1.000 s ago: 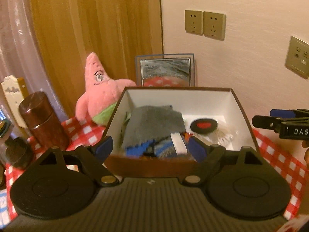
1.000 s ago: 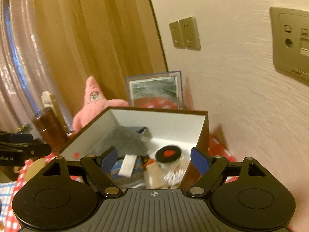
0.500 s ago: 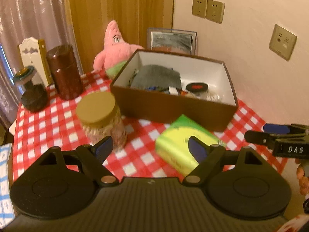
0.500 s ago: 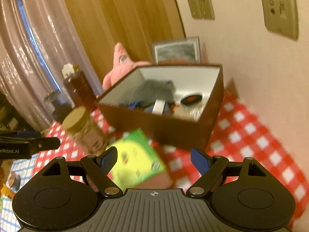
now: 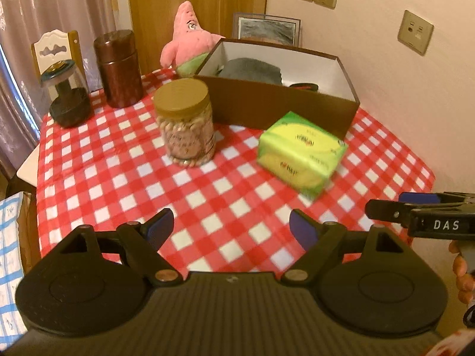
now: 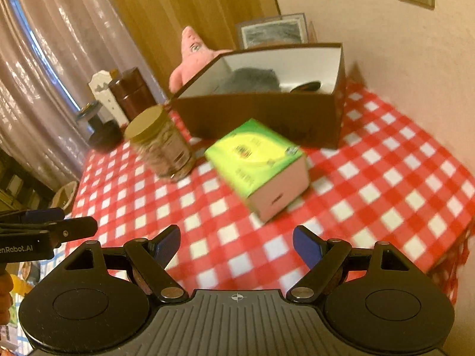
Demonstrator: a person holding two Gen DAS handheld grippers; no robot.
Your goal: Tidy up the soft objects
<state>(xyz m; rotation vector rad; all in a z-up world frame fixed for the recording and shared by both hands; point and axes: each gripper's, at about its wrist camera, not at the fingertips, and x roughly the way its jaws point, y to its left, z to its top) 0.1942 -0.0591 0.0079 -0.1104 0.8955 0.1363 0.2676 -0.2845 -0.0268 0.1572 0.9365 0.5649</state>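
A brown open box (image 5: pixel 282 103) stands at the back of the red checked table, with grey cloth (image 5: pixel 252 69) and a black-and-red round item (image 5: pixel 304 86) inside; it also shows in the right wrist view (image 6: pixel 267 121). A pink star plush (image 5: pixel 190 38) sits behind the box's left corner, also in the right wrist view (image 6: pixel 193 53). A green tissue pack (image 5: pixel 299 151) lies in front of the box, also in the right wrist view (image 6: pixel 258 160). My left gripper (image 5: pixel 231 228) and right gripper (image 6: pixel 236 244) are open and empty above the table's near part.
A jar with a tan lid (image 5: pixel 185 121) stands left of the tissue pack. A dark brown canister (image 5: pixel 118 68) and a glass-domed dark object (image 5: pixel 66 95) stand at the back left. A framed picture (image 5: pixel 267 29) leans on the wall. The table edge (image 6: pixel 451 255) drops at right.
Both grippers have pulled back from the box toward the table's near edge. The jar, tissue pack and checked cloth have come into view. Both stay open.
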